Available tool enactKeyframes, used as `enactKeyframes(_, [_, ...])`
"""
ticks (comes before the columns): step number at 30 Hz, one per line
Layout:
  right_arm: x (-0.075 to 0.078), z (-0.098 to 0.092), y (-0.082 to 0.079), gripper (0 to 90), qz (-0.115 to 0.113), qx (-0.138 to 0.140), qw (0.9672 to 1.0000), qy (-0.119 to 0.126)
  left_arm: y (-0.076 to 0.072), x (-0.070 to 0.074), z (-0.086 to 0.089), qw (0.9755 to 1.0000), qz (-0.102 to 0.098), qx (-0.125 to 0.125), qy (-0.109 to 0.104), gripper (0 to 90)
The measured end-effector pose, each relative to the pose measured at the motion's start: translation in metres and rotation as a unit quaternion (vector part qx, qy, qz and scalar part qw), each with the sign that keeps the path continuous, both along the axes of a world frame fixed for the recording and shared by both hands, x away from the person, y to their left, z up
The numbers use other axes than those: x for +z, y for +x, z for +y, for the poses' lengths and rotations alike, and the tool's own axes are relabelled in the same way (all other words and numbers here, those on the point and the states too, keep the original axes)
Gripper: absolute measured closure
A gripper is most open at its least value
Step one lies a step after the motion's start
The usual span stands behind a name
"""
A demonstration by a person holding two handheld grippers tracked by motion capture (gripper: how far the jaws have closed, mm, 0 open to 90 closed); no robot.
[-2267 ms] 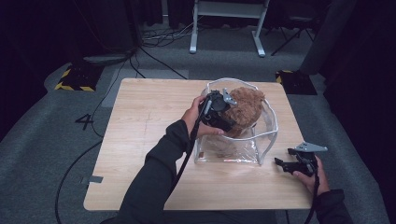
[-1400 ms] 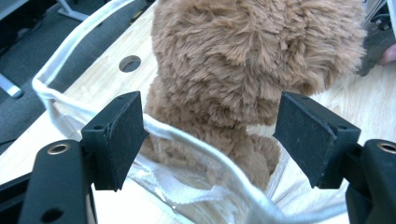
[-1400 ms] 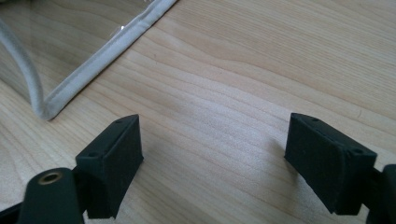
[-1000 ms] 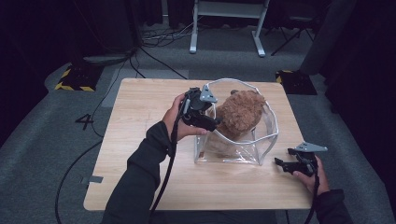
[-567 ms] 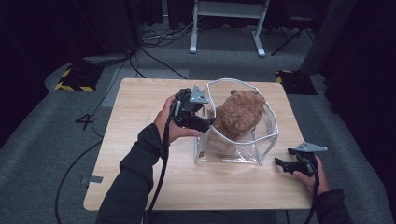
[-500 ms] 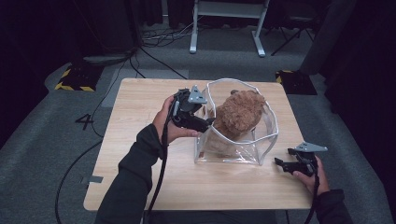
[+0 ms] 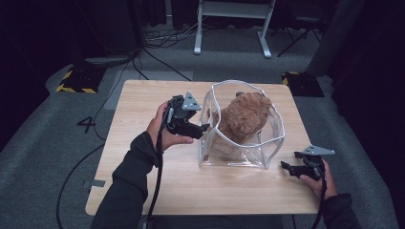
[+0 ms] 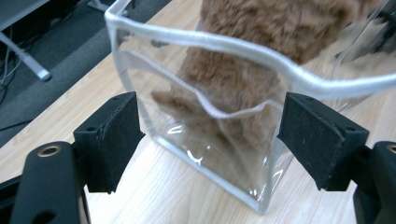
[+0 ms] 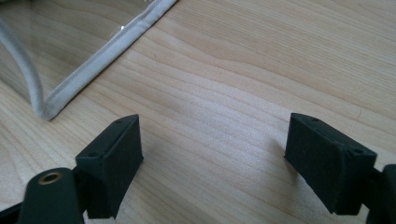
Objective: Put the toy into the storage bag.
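Through left gripper (image 8: 210, 135) jaws, plush toy (image 8: 261, 60) inside clear bag (image 8: 205, 154), wood grain elsewhere

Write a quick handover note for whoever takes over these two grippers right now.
Left hand-held gripper: jaws have just been opening, nothing between them, just outside the clear bag's left wall.
Right hand-held gripper: open, low over the table, right of the bag.
Brown plush toy: sits inside the bag, which stands open.
Done: toy is in.
Left: probably closing the bag.
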State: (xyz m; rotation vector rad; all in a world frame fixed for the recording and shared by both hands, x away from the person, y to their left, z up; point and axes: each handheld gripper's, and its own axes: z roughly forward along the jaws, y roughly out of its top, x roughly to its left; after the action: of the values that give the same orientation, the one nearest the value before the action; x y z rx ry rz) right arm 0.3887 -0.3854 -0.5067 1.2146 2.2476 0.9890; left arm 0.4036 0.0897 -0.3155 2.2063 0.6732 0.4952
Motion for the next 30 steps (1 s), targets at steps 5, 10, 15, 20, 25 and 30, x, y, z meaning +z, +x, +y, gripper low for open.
enactKeyframes(5, [0.0,0.0,0.0,18.8,0.0,0.0,1.0,0.0,-0.004,-0.006,0.013,0.9998,-0.003,-0.004,-0.02,18.8])
enactKeyframes(10, [0.0,0.0,0.0,18.8,0.0,0.0,1.0,0.0,-0.004,-0.012,0.021,0.9998,-0.001,0.006,-0.017,18.8])
enactKeyframes(15, [0.0,0.0,0.0,18.7,0.0,0.0,1.0,0.0,-0.006,-0.018,0.028,0.9998,0.002,0.013,-0.014,18.7])
enactKeyframes(20, [0.0,0.0,0.0,18.8,0.0,0.0,1.0,0.0,-0.007,-0.024,0.032,0.9998,0.005,0.019,-0.006,18.3])
enactKeyframes(25, [0.0,0.0,0.0,18.8,0.0,0.0,1.0,0.0,-0.007,-0.028,0.037,0.9997,0.005,0.022,0.0,17.7])
enactKeyframes(30, [0.0,0.0,0.0,18.8,0.0,0.0,1.0,0.0,-0.009,-0.035,0.041,0.9995,0.007,0.03,0.012,17.7])
